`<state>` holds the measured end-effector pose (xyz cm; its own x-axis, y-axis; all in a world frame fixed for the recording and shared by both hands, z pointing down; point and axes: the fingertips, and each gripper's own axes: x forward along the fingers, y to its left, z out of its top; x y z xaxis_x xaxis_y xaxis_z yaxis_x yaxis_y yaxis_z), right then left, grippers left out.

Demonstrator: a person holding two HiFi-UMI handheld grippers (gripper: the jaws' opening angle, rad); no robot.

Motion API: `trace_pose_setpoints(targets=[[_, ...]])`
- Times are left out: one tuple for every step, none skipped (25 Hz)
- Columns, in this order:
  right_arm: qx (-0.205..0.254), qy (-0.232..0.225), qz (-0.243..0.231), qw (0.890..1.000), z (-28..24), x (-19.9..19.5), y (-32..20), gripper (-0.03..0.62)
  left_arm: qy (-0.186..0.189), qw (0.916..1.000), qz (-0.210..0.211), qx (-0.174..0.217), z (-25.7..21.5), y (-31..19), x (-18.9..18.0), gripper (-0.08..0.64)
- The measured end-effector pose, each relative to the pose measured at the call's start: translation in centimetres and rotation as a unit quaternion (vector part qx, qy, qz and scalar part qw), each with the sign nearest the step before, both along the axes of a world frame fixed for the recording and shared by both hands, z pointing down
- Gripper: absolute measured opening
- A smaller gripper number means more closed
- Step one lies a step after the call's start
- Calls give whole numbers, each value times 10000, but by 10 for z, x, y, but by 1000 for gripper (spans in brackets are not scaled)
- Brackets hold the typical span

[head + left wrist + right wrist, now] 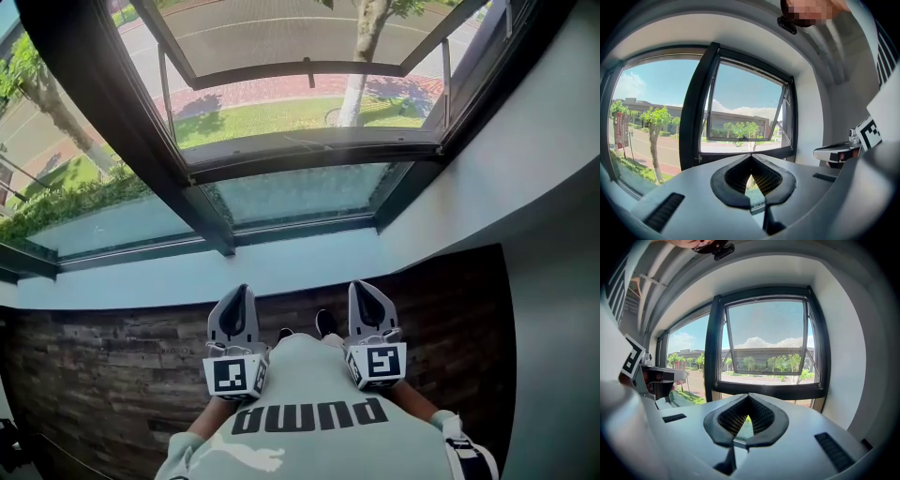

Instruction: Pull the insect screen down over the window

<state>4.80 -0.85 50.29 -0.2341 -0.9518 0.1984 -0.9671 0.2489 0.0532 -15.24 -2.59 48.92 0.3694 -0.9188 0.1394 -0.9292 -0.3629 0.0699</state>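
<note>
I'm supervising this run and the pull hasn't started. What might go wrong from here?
The left gripper and right gripper are both shut and well short of the screen's bottom bar; reaching it shut, they could slip off. The bar's pull tab is small and central, so a grab elsewhere might skew the insect screen in its side tracks.

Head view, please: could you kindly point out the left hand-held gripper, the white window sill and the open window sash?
left hand-held gripper (236,302), head view, between its closed jaw tips
white window sill (141,281), head view, bare top surface
open window sash (253,72), head view, bottom rail
</note>
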Motion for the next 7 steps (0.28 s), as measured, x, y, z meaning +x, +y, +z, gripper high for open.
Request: trace_pose_setpoints(targets=[[9,-4,-6,10000,-1,1,-1,5,0,10000,-6,5,-1,0,1,14],[15,-8,-11,10000,-1,3,-1,5,1,10000,-8,10,-1,-1,3,14],[18,-9,-15,10000,-1,4,-1,5,2,10000,-9,13,-2,-1,4,14],[19,-7,-17,10000,-2,5,-2,5,4,10000,-10,13,-2,-1,6,14],[21,-3,-18,10000,-2,7,-2,5,5,10000,-11,10,-2,-1,7,14],[23,1,-19,10000,-2,8,-3,5,6,10000,-11,7,-2,-2,9,14],[25,4,-20,10000,-2,10,-4,5,8,10000,-12,4,-2,-2,10,14]])
